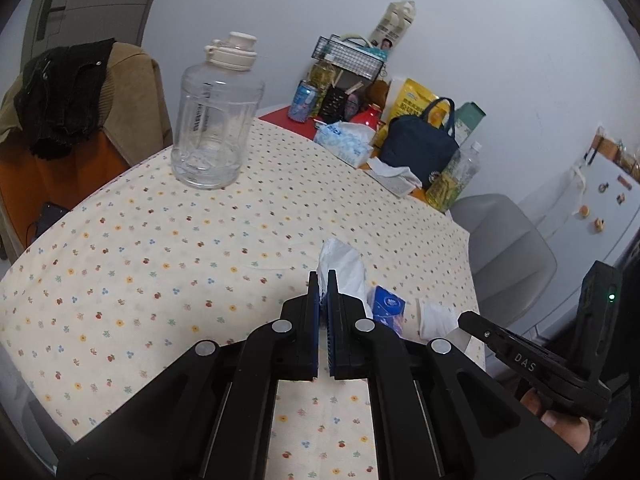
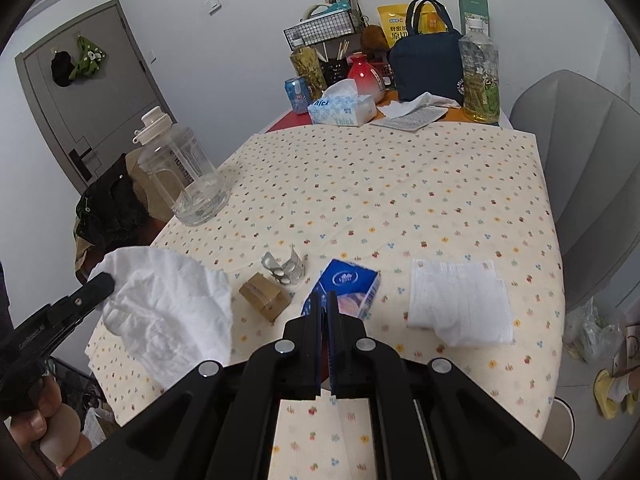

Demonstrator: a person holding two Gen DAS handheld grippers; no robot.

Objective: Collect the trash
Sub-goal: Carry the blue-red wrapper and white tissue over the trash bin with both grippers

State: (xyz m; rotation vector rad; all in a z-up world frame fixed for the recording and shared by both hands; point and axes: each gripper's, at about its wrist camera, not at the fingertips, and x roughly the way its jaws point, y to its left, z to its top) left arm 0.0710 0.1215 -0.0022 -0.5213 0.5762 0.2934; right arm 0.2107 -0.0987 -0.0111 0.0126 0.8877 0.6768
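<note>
We hold left gripper [image 1: 324,280] clamped on crumpled white tissue [image 2: 168,304], lifted over near-left table edge [image 2: 536,184]. Right gripper [image 2: 325,300] pinched closed, holding nothing, above blue tissue packet [image 2: 352,284]. Flat white napkin [image 2: 460,304] right of packet; small cardboard box [image 2: 265,296] and foil blister scrap [image 2: 286,269] left of it. Clear jug [image 2: 184,176] far left.

White walls enclose a table under a cream flower-dotted cloth [image 2: 400,184], a grey plastic chair [image 2: 592,168] beside it, and a grey panelled door [image 2: 92,96] behind.
</note>
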